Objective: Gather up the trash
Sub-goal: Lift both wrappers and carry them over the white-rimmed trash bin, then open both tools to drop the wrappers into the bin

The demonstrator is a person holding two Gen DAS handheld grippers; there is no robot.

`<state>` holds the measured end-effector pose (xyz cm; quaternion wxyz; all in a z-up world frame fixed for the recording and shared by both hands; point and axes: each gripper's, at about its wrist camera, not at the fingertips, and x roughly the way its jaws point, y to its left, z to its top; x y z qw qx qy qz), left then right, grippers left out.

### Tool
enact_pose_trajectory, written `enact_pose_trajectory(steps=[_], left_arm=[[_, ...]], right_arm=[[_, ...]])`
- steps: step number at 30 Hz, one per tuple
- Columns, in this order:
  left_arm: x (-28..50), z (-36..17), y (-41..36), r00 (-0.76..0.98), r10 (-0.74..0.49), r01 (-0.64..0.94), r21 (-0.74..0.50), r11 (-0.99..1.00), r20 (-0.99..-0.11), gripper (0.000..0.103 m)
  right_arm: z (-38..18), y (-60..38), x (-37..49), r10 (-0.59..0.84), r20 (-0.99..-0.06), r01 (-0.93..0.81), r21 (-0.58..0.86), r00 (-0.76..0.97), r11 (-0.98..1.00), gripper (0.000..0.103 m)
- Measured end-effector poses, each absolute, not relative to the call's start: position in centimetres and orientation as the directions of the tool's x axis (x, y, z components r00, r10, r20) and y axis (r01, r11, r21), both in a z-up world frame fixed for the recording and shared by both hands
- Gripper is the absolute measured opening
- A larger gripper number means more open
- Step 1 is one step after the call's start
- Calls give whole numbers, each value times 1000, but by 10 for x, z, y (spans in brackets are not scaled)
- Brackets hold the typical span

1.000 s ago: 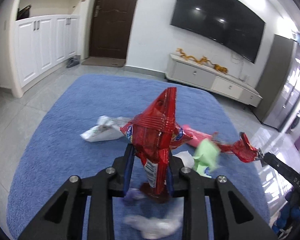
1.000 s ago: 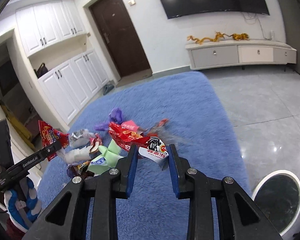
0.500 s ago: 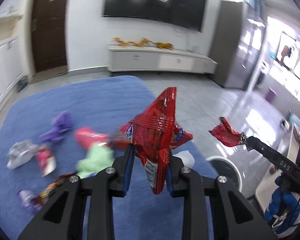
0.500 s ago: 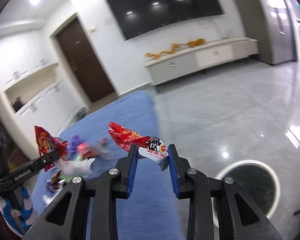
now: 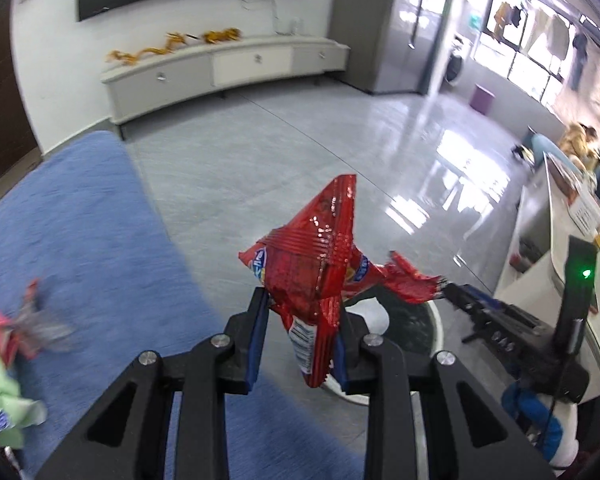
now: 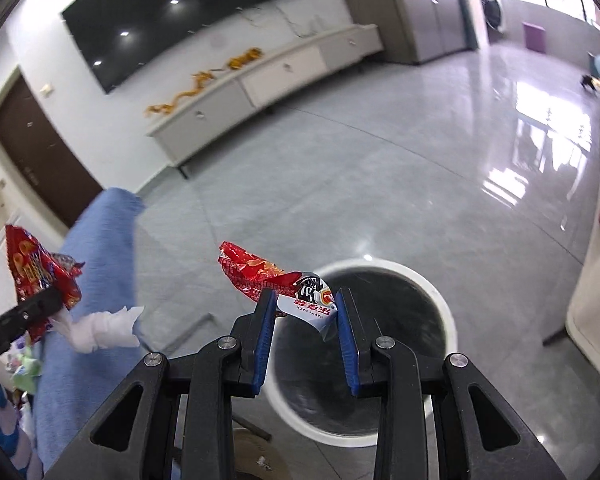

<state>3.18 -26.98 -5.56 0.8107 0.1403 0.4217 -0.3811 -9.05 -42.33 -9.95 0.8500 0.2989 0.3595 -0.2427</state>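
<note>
1. Left wrist view: the left gripper (image 5: 300, 336) is clamped on a red snack bag (image 5: 314, 276). Carry it fully above the bin (image 5: 434, 322) before letting go.
2. Right wrist view: the right gripper (image 6: 305, 322) pinches a red wrapper (image 6: 276, 280) over the bin's rim; centre it, then release.

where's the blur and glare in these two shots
Left wrist view: trash on the blue rug at the left edge is motion-smeared, window glare streaks the floor. Right wrist view: sharper, glare on the floor at right, fisheye bends the TV cabinet.
</note>
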Motion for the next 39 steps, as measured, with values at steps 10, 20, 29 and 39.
enact_pose_trajectory(steps=[10, 20, 29, 39], left_arm=[[38, -76, -320, 191, -558, 772, -227, 593, -808, 55], [45, -69, -300, 248, -544, 756, -191, 626, -802, 55], [47, -60, -262, 340, -510, 713, -138, 688, -790, 55], [30, -52, -237, 406, -493, 693, -93, 715, -769, 55]], right_arm=[[-132, -448, -101, -216, -808, 704, 307, 549, 640, 42], [-126, -447, -110, -250, -800, 720, 293, 545, 630, 43], [-128, -441, -108, -228, -802, 700, 297, 552, 650, 43], [-114, -423, -99, -218, -793, 663, 285, 569, 693, 43]])
